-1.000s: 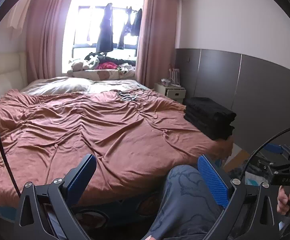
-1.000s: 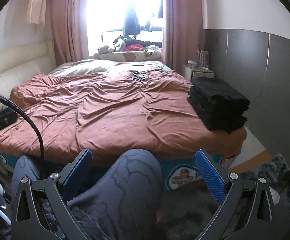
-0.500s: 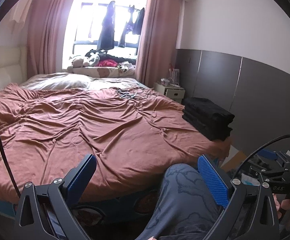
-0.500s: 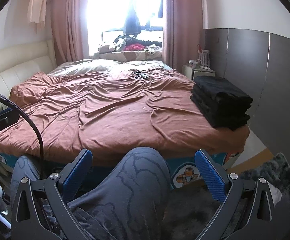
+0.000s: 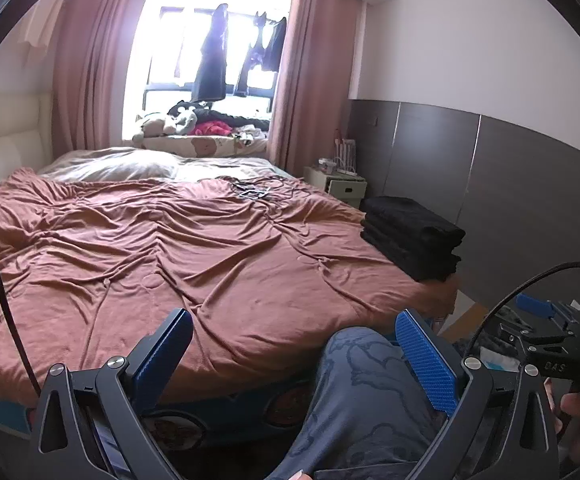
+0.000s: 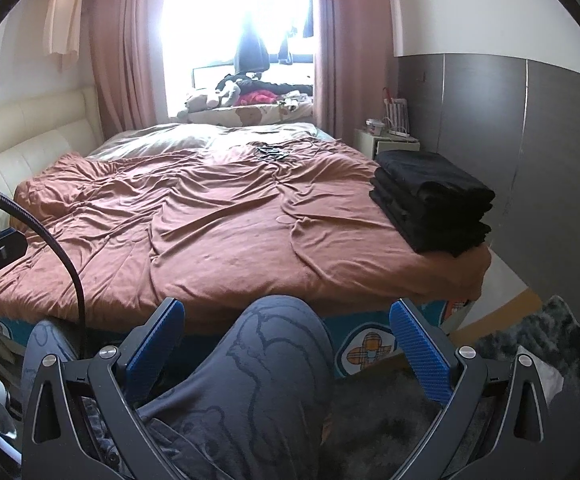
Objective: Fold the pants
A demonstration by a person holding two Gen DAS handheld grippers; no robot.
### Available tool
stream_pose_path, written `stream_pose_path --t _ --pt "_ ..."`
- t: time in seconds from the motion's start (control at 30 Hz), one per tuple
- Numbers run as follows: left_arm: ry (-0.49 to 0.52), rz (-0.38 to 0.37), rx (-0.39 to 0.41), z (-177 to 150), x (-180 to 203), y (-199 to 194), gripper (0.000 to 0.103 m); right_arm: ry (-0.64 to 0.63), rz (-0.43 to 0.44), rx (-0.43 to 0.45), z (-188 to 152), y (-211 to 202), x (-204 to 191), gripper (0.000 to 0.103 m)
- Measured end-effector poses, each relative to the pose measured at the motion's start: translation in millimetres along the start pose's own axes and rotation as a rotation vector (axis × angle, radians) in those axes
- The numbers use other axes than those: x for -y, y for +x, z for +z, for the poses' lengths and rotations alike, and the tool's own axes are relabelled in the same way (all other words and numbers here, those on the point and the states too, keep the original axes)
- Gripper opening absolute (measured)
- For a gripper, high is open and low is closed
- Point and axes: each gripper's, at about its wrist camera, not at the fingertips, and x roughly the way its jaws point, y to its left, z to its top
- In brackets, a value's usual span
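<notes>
A rumpled brown duvet [image 6: 226,216] covered the bed; folded black pants [image 6: 433,200] sat stacked at its right corner. Both hand-held grippers, left [image 5: 290,360] and right [image 6: 286,344], gaped empty. "DAS" [image 5: 554,367] was legible.

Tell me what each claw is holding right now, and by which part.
Nothing is held. The left claw and right claw both stand open with only air between their blue pads. The folded black pants lie stacked on the bed's right corner, untouched.
</notes>
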Motion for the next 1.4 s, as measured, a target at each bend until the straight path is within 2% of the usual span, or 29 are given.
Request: stream_pose_path --t 1.4 --pt "-0.004 0.011 0.014 -1 6 -5 0.102 0.006 0.006 0.005 -1 -3 13 0.103"
